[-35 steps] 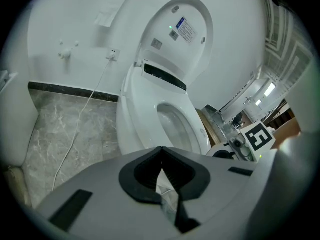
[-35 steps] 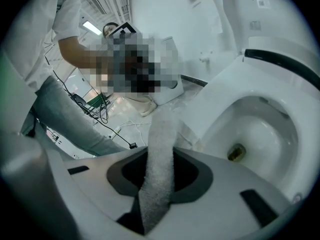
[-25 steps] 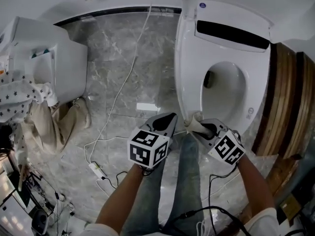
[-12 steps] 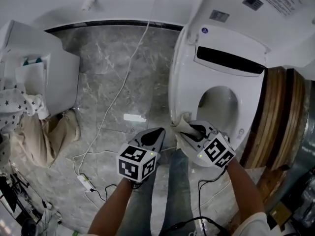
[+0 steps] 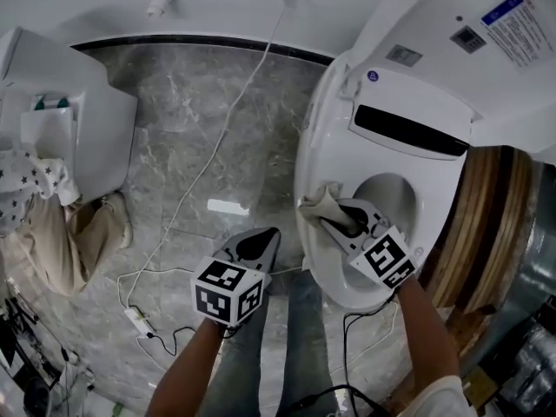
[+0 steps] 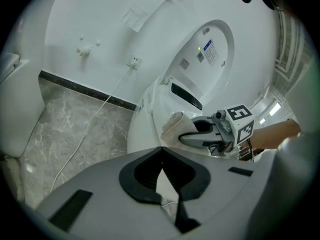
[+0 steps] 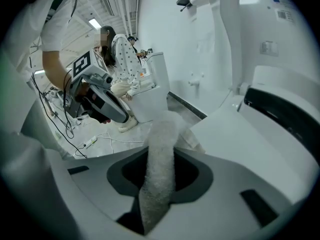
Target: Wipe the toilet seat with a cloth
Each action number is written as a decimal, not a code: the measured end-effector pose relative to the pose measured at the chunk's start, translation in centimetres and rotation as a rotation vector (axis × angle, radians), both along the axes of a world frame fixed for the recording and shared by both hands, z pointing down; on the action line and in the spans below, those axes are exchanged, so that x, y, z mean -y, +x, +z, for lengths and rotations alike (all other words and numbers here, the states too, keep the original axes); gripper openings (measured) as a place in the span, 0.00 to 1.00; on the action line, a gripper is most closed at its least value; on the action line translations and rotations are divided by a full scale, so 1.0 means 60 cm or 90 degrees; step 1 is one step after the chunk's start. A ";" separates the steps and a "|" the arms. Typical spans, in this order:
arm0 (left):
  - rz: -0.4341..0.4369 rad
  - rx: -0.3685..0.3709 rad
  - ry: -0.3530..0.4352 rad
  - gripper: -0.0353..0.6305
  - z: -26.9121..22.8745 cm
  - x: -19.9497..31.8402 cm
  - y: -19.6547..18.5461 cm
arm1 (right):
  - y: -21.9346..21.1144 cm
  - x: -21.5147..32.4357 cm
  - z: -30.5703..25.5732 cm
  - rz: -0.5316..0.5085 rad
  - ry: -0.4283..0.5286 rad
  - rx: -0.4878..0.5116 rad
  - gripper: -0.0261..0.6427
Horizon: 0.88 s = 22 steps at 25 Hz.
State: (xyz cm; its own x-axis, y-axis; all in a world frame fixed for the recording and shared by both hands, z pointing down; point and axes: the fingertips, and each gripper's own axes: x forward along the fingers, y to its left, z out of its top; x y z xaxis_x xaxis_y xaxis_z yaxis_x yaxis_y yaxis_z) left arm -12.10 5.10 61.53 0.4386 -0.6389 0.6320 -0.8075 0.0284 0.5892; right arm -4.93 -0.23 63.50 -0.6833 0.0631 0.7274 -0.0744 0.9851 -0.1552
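Grey marble floor (image 5: 191, 111) fills the left of the head view, with a white cable (image 5: 228, 137) trailing across it. We hold the right hand-held gripper (image 5: 333, 221) clamped on a beige cloth (image 5: 318, 201). The cloth sticks out past the jaws and lies against the left side of the white toilet seat (image 5: 326, 146), just left of the bowl opening (image 5: 391, 191). Our left hand-held gripper (image 5: 259, 243) hangs over the floor at lower centre, near the toilet's front. Its jaws are closed with nothing between them. At upper right the lid (image 5: 469, 42) stands raised behind the seat.
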 end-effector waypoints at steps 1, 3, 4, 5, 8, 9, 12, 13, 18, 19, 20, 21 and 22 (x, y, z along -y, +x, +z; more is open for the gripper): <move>-0.002 0.000 0.000 0.07 0.002 0.001 0.000 | -0.002 0.005 -0.001 -0.004 0.004 -0.001 0.19; -0.013 -0.004 0.000 0.07 0.005 0.005 -0.001 | -0.005 0.017 -0.004 -0.008 0.008 -0.001 0.19; -0.022 -0.007 -0.001 0.07 0.007 0.007 -0.001 | -0.007 0.025 -0.005 -0.009 0.009 -0.001 0.19; -0.030 -0.010 -0.003 0.07 0.010 0.010 -0.003 | -0.010 0.033 -0.005 -0.010 0.010 -0.001 0.19; -0.042 -0.015 -0.006 0.07 0.017 0.020 -0.002 | -0.017 0.057 -0.005 -0.011 0.016 0.002 0.19; -0.041 -0.015 -0.007 0.07 0.018 0.022 0.000 | -0.019 0.064 -0.005 -0.010 0.017 0.003 0.19; -0.038 -0.011 -0.008 0.07 0.016 0.022 0.003 | -0.024 0.082 -0.007 -0.001 0.016 0.004 0.19; -0.040 -0.009 -0.009 0.07 0.015 0.022 0.000 | -0.027 0.088 -0.006 0.003 0.015 0.007 0.19; -0.063 -0.006 -0.014 0.07 0.015 0.027 -0.006 | -0.034 0.108 -0.008 -0.003 0.014 0.010 0.19; -0.066 -0.007 -0.014 0.07 0.015 0.029 -0.005 | -0.034 0.112 -0.009 -0.005 0.016 0.008 0.19; -0.069 -0.009 -0.015 0.07 0.016 0.031 -0.003 | -0.034 0.116 -0.009 -0.006 0.020 0.007 0.19; -0.072 -0.010 -0.015 0.07 0.016 0.032 -0.001 | -0.035 0.120 -0.009 -0.005 0.023 0.007 0.19; -0.075 -0.011 -0.015 0.07 0.015 0.033 0.001 | -0.037 0.124 -0.010 -0.004 0.028 0.008 0.19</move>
